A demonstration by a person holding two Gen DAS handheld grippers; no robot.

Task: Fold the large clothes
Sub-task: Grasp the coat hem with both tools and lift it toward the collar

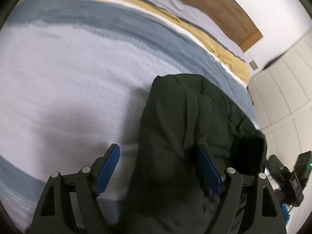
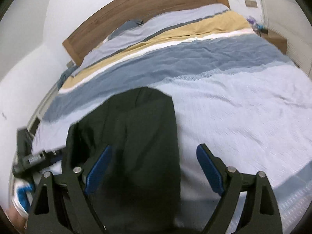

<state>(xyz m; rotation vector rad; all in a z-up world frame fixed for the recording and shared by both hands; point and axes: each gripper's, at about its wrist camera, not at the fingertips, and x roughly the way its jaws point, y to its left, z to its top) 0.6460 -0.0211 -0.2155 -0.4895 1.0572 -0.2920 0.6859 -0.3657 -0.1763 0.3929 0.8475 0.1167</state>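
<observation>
A dark green padded garment (image 1: 187,120) lies folded into a long strip on the bed near its foot edge; it also shows in the right wrist view (image 2: 136,128). My left gripper (image 1: 158,156) is open, its blue pads (image 1: 109,167) spread wide over the garment's near left edge. My right gripper (image 2: 154,158) is open, its blue pads (image 2: 209,167) spread over the garment's near right edge. Neither gripper holds cloth. The garment's near end is hidden under the gripper frames.
The bed cover (image 2: 234,107) has pale blue, darker blue, white and mustard (image 2: 175,31) bands. A wooden headboard (image 2: 136,9) stands against the wall. White cupboard doors (image 1: 282,97) flank the bed. The other gripper's body shows at the edge (image 2: 29,156).
</observation>
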